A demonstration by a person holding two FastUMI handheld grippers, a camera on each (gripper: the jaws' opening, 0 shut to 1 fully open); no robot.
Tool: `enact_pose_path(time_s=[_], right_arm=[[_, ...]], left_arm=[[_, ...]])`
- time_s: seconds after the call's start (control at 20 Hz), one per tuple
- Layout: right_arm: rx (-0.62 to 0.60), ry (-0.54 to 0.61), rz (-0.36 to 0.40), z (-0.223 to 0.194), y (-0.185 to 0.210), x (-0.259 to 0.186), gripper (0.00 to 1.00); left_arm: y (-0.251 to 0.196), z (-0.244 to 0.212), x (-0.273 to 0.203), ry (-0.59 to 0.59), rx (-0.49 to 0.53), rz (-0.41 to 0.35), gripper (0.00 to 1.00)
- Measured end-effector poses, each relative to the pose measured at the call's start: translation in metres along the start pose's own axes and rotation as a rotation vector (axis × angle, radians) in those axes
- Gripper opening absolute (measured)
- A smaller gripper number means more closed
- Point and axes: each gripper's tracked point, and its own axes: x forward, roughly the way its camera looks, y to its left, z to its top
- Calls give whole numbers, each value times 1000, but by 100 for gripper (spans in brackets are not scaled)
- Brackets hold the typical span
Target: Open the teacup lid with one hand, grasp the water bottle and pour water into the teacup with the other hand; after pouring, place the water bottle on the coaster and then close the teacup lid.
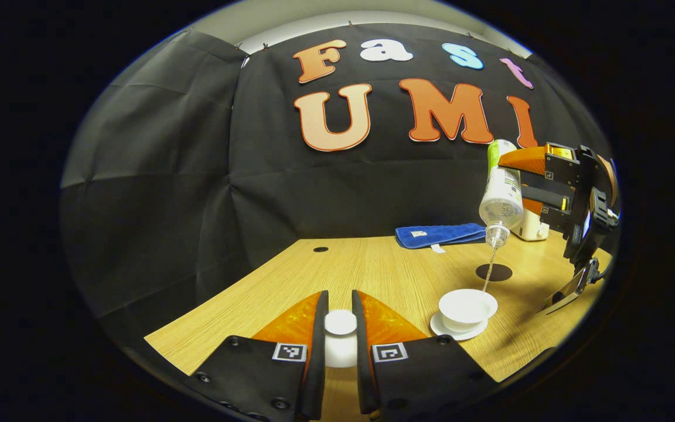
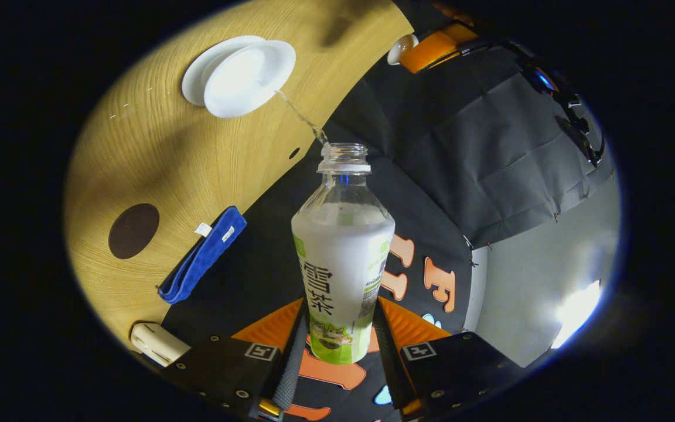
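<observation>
L gripper (image 1: 340, 328) sits low over the near edge of the table (image 1: 372, 264), jaws closed tight on the white teacup lid (image 1: 340, 322), 1 finger each side of it, lid lifted clear of the cup. Teacup (image 1: 467, 306) stands open on its white saucer (image 1: 440, 325), to the right of the lid & apart from it.

R gripper (image 2: 340, 334) has the water bottle (image 2: 342, 258) clamped btw. its 2 fingers at the lower body, jaws pressed on both sides of the label. In left gripper view the bottle (image 1: 501, 196) is tipped neck-down above & just behind the cup, uncapped, thin stream of water (image 1: 488, 271) running from the mouth to the cup's far rim. In right gripper view the stream (image 2: 299, 114) arcs from the bottle mouth into the cup (image 2: 248, 76).

Dark round coaster (image 1: 494, 272) lies on the table just beyond the cup, bare. Blue folded cloth (image 1: 440, 234) lies further back near the wall; small cream-coloured object (image 2: 159, 343) sits beside it at the table edge.
</observation>
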Motion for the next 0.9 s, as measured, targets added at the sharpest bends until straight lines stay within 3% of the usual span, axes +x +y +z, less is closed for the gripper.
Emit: enact_pose_path(time_s=[0.25,0.45,0.75,0.9], right_arm=[[48,-7,34,11,9,-8,63],[157,-6,112,28,41,-7,63],[555,30,297,48,81,-16,63],[866,115,373,37,93,-15,63]], left_arm=[[-1,1,-1,-9,-1,-6,27],[-1,0,1,-1,-2,-6,27],[-3,-3,2,4,-13,-14,27],[-5,-2,3,6,-12,-25,24]])
